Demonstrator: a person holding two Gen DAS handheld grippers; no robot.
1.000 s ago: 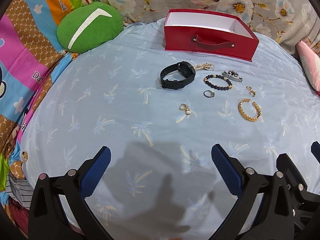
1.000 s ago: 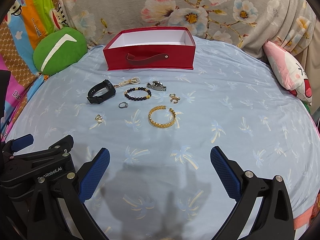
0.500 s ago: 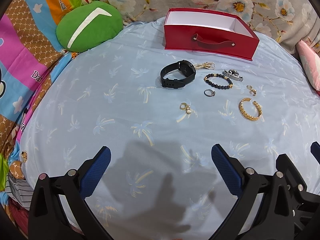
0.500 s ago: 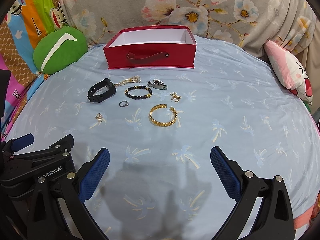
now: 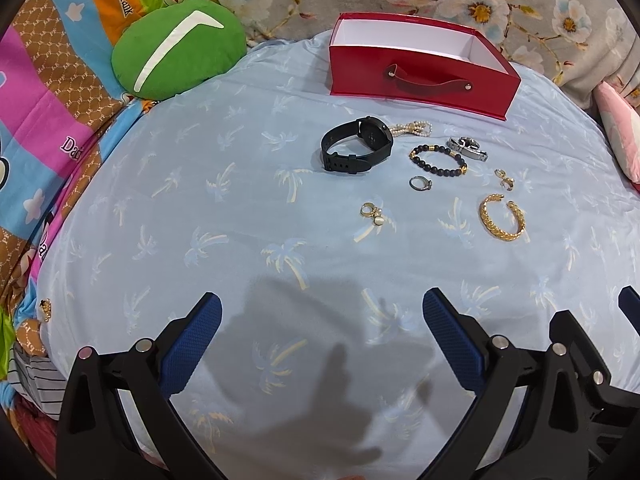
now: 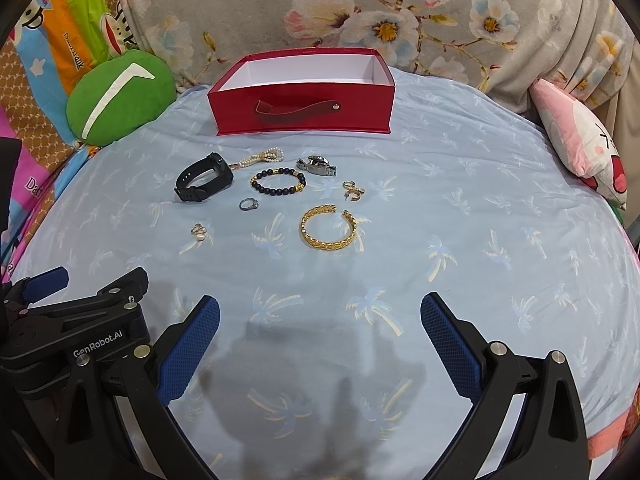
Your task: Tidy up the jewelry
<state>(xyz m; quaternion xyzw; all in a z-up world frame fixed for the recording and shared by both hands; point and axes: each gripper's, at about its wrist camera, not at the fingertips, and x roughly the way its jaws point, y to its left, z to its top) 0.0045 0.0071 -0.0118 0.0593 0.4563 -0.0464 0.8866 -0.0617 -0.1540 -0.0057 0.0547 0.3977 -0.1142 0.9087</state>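
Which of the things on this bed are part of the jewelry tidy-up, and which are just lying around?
Part of the job:
red box
black watch
pearl bracelet
beaded bracelet
silver watch
silver ring
gold bangle
two pairs of gold earrings

Just lying about:
green cushion
pink pillow
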